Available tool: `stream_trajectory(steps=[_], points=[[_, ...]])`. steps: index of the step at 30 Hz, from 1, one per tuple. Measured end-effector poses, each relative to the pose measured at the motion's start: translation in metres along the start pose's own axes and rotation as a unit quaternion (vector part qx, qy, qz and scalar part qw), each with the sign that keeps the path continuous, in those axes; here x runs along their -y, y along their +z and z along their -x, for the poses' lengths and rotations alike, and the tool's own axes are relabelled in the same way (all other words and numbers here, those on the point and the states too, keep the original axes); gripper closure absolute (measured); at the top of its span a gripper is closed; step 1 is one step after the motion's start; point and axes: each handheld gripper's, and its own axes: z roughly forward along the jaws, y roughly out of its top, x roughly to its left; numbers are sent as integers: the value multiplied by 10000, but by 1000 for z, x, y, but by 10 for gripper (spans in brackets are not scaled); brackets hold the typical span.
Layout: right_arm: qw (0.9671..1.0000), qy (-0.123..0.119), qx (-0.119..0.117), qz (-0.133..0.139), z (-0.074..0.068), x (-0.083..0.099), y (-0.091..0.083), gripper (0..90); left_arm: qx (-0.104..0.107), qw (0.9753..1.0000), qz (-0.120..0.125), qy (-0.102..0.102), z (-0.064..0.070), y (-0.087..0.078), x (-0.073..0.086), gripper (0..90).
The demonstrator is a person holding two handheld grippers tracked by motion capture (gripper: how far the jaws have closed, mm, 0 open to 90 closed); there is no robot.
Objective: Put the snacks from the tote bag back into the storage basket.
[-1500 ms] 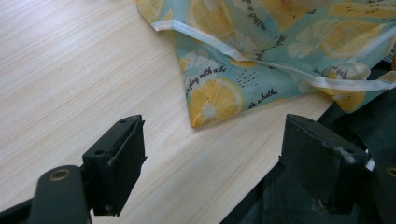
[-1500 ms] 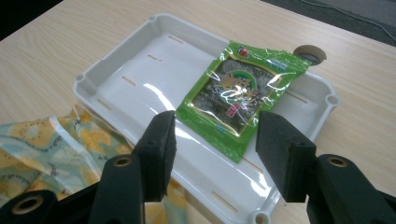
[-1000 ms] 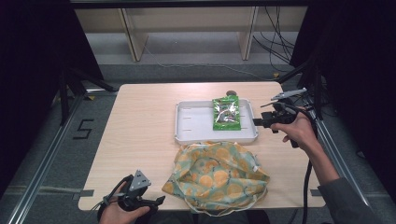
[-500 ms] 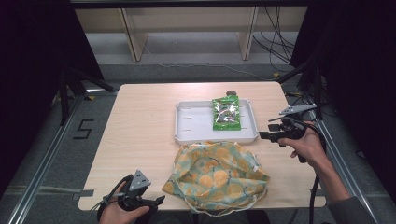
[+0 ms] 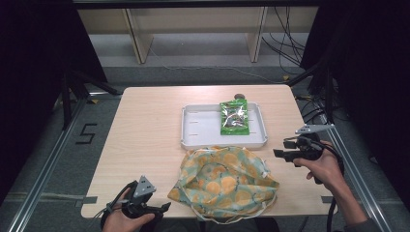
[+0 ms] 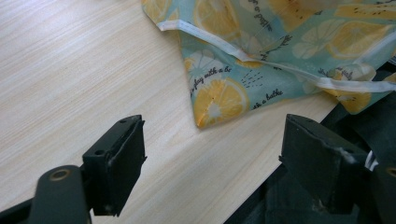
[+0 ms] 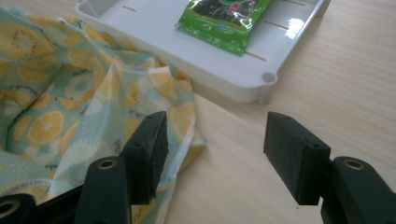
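Currently both your grippers are wide open and empty, flanking the lemon-print bag (image 5: 225, 181).

Your right gripper (image 5: 279, 153) hovers off the bag's right edge, near the front right corner of the white tray (image 5: 203, 130); in the right gripper view its jaws stand well apart over bare table (image 7: 327, 93), one jaw above the bag's fabric edge. Your left gripper (image 5: 164, 208) sits at the table's near edge, just beside the bag's left corner, jaws spread wide, nothing between them. The bag lies crumpled on the table in front of the tray, touching its near rim. The green snack packet (image 5: 234, 117) lies flat in the tray's right half.
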Motion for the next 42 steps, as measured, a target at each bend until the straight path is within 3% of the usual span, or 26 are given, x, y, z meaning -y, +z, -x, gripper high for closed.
stream_trajectory(steps=[2,5,7,8,11,12,13,17,21,22,24,25,26,27,28,29,30,31,33,35,36,38,40,41,42], points=[[9997,52,131,207,-3,6,3,406,-3,10000,-1,-6,0,0,0,212],[9998,7,207,15,-3,13,1,398,-10,10000,13,-95,1,1,1,212],[9998,76,147,131,-3,18,4,398,10,9999,24,-104,1,0,0,212],[9999,38,122,-48,-3,19,2,397,9,9999,26,-100,1,0,0,212],[9998,-15,111,-145,-3,26,2,394,-5,10000,-3,22,0,-1,0,212],[9995,126,96,-255,-5,28,1,393,-7,10000,2,18,0,-1,0,212],[9999,12,54,-159,-3,31,2,392,-7,10000,6,26,0,-1,0,212],[9994,114,150,-288,-5,38,0,385,-7,10000,13,28,0,-1,0,212],[9994,67,190,-279,-6,46,0,381,-8,10000,27,37,0,-1,0,212],[9995,130,274,-20,-8,49,3,380,-5,10000,34,30,0,-1,0,212],[9992,44,187,-347,-9,51,-1,379,-4,10000,26,42,0,-1,0,212],[9994,-41,171,-310,-8,53,0,377,-2,10000,31,43,0,-1,0,212],[9990,45,188,-397,-10,54,-1,374,-2,10000,33,42,0,-1,0,212],[9993,-85,201,-317,-9,56,0,368,-2,10000,31,43,0,-1,0,212],[9993,-20,122,-354,-10,57,0,367,-3,10000,31,48,0,-1,0,212],[9990,5,193,-414,-12,58,-1,361,-1,10000,30,46,0,-2,0,212],[9993,-90,156,-338,-11,61,0,353,-5,10000,30,51,0,-2,0,212],[9987,58,158,-473,-13,61,-1,345,-11,10000,31,54,0,-2,0,212],[9989,-8,66,-461,-12,65,0,334,-20,10000,39,64,0,-2,-1,212],[9989,-79,187,-418,-13,67,0,315,-48,10000,45,19,0,-1,0,212],[9987,44,195,-479,-14,68,-2,305,-45,10000,56,-39,1,-1,0,212],[9985,39,226,-498,-14,71,-3,298,-26,10000,23,35,0,-2,0,212],[9981,279,243,-487,-17,74,-4,290,-18,10000,40,65,0,-2,-1,212],[9985,-45,196,-507,-12,76,-3,289,-18,10000,37,66,0,-2,-1,212],[9973,160,335,-627,-15,77,-6,289,-29,10000,23,31,0,-2,0,212]])
